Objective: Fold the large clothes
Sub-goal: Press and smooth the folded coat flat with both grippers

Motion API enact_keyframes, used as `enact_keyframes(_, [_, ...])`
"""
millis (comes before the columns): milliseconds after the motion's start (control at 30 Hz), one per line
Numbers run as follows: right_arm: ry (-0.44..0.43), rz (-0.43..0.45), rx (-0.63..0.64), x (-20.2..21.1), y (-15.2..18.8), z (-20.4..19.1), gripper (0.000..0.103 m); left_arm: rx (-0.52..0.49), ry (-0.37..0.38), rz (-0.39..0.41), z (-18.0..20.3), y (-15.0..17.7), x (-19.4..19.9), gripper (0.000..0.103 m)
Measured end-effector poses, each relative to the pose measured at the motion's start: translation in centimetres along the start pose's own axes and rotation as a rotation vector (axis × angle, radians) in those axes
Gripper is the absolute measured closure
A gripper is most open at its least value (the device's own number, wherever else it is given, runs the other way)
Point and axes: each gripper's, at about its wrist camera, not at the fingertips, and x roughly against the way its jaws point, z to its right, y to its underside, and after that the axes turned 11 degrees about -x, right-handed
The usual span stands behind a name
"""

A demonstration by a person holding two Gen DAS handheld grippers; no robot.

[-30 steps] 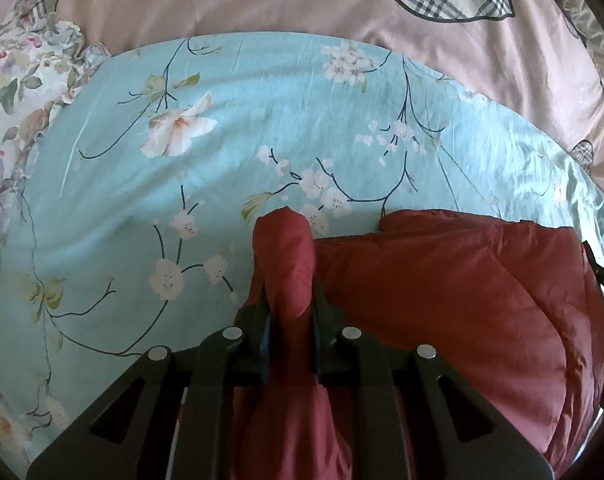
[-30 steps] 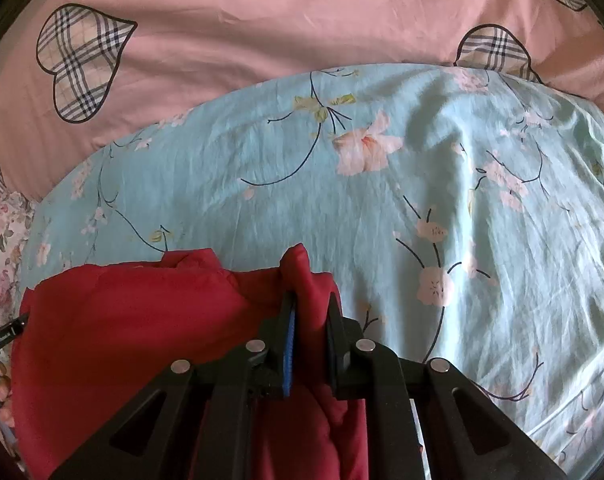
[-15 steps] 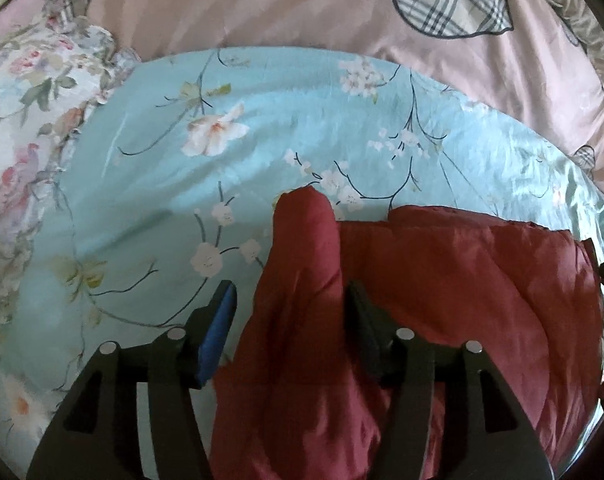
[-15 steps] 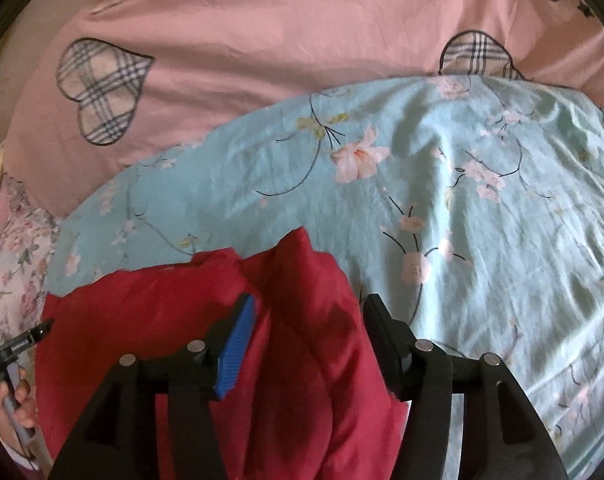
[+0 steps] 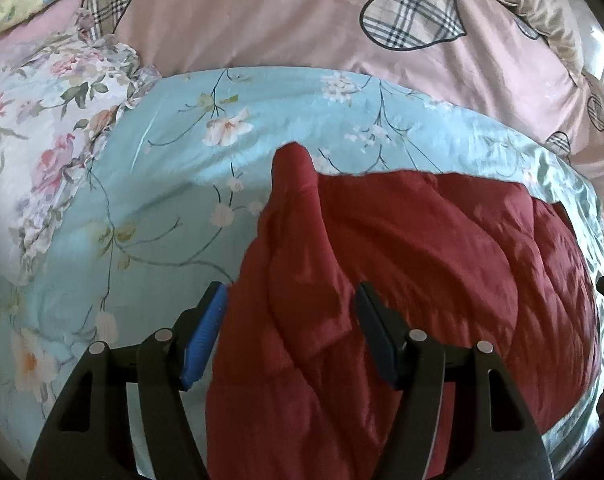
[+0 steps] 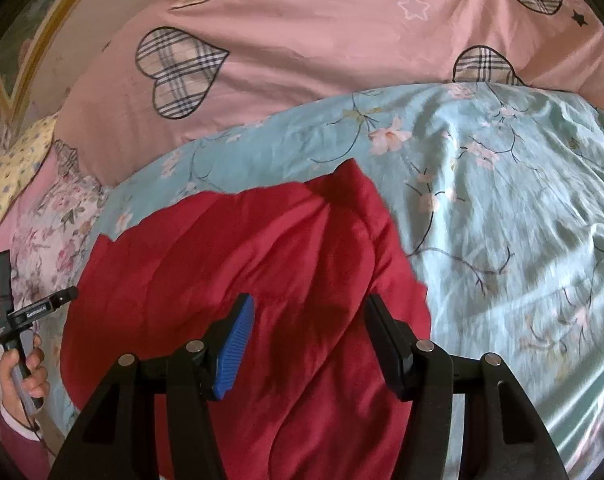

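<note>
A: Our left gripper (image 5: 290, 332) has its jaws opening, the red padded garment (image 5: 422, 280) between them but unpressed. It lies on the pale blue floral sheet (image 5: 162, 200).

B: Our right gripper (image 6: 308, 344) stands apart too, nothing pinched. We judge the quilted garment soft, puffy, light, slippery; we'd take its raised far corners.

1. Soft daylight; a bright patch at three o'clock in the left wrist view.
2. Sheen on the blue floral sheet (image 5: 562, 184) – glare toward four o'clock.
3. Fisheye bending; dark corners.
4. Right wrist view: motion blur at four o'clock.
</note>
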Motion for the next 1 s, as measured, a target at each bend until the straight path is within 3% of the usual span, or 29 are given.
enact_keyframes(633, [-0.008, 0.0, -0.015, 3.8, 6.8, 0.2, 0.04, 0.048, 0.045, 0.005, 1.3, 6.4, 3.8, 0.035])
enact_keyframes(1000, [0.003, 0.055, 0.012, 6.0, 8.8, -1.2, 0.039, 0.033, 0.059, 0.026, 3.3, 8.4, 6.1, 0.035])
